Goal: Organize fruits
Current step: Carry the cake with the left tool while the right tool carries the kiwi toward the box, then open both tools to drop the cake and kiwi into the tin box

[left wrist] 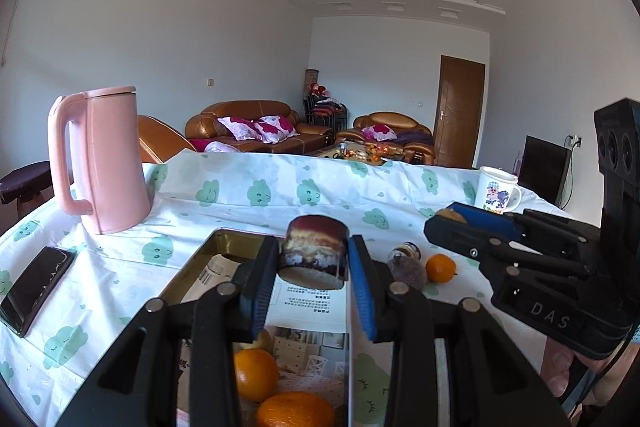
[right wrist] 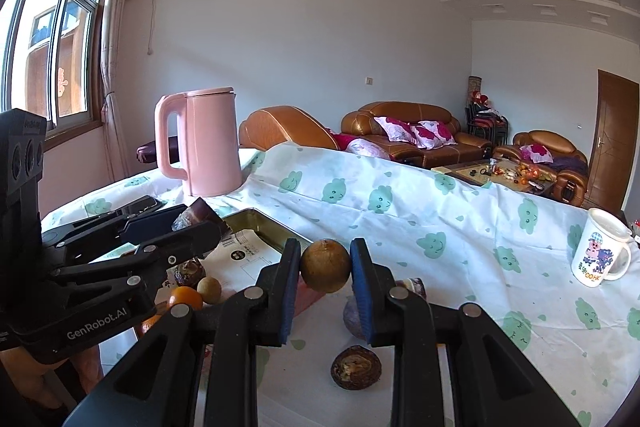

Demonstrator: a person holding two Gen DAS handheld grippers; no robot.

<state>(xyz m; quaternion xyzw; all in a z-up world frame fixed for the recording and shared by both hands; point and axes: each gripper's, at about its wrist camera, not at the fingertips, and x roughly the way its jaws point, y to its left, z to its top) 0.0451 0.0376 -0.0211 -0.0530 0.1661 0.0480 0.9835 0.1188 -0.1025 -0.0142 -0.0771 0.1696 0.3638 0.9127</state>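
Above the shallow gold metal tin [left wrist: 224, 243] we hold two things up in the air. Our left hand-held gripper [left wrist: 314, 263] is squeezed tight on a short round snack pack with a dark red and cream picture [left wrist: 314, 253]. Our right hand-held gripper [right wrist: 326, 267] is squeezed tight on a small round brown fruit [right wrist: 325, 265], just to the right of the tin.

Inside the tin, near its close end, lie two round orange fruits [left wrist: 256, 373], and white printed paper [left wrist: 308, 307] covers its floor. One more small orange fruit [left wrist: 441, 267] sits on the surface to the right of the tin, next to a dark purple round fruit [left wrist: 408, 269]. Closer to us than that, a dark brown fruit with a cut, crumbly top [right wrist: 356, 367] rests on the white cloth with green clouds [right wrist: 400, 211].

Behind the tin stands a tall pink plastic kettle [left wrist: 108, 159]. A black phone [left wrist: 36, 289] lies to the left of the tin. A white mug with a cartoon picture [right wrist: 600, 255] stands far to the right of the tin.
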